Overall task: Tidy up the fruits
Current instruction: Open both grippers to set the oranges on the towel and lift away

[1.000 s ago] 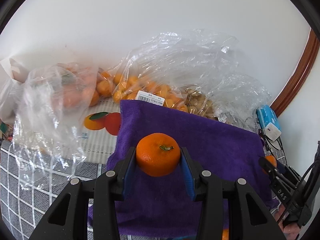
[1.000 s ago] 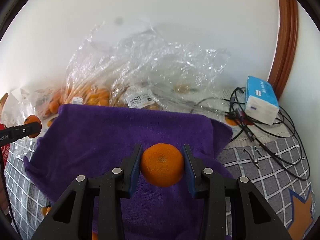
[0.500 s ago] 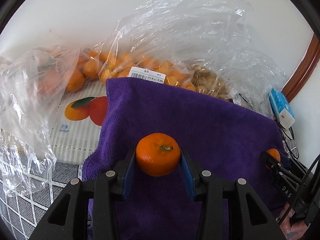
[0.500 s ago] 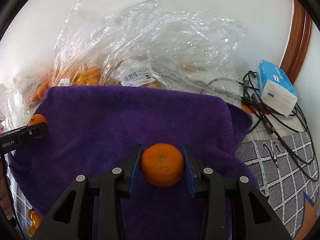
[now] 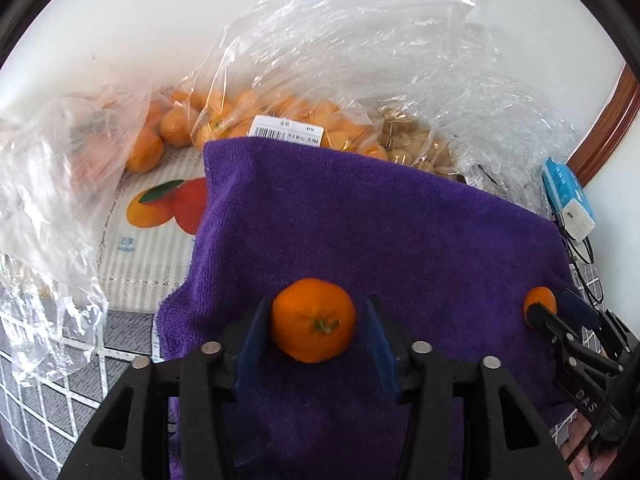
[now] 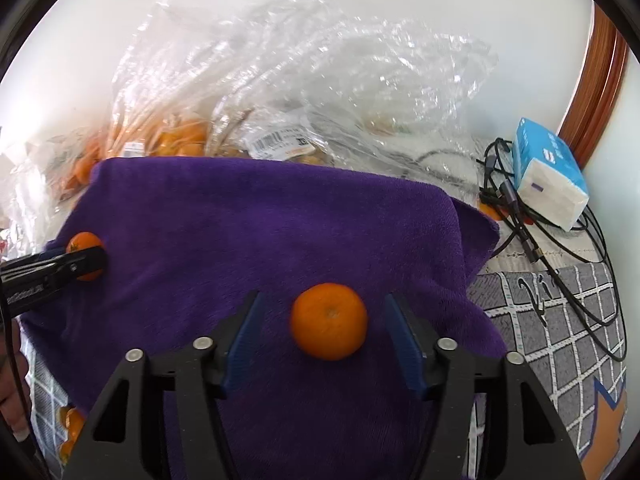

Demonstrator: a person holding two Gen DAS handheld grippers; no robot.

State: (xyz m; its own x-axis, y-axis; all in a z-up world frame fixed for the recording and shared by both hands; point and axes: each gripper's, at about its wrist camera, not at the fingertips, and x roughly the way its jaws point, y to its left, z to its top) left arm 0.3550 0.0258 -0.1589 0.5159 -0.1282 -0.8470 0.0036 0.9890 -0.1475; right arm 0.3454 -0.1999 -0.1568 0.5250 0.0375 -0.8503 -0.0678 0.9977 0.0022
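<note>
On the purple towel [image 5: 360, 220], two mandarins [image 5: 313, 319] sit between both grippers' [image 6: 326, 330] spread, empty fingers; bagged fruit [image 5: 240, 116] remains unsorted.

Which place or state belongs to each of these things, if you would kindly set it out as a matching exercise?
Things:
1. tissue pack
2. purple towel
3. right gripper
4. labelled bag

Places or states:
A. open, with a gap on each side of a mandarin
B. behind the towel, holding orange fruit
C. lying on black cables
D. spread beneath the mandarin

Pairs: 1-C, 2-D, 3-A, 4-B
</note>
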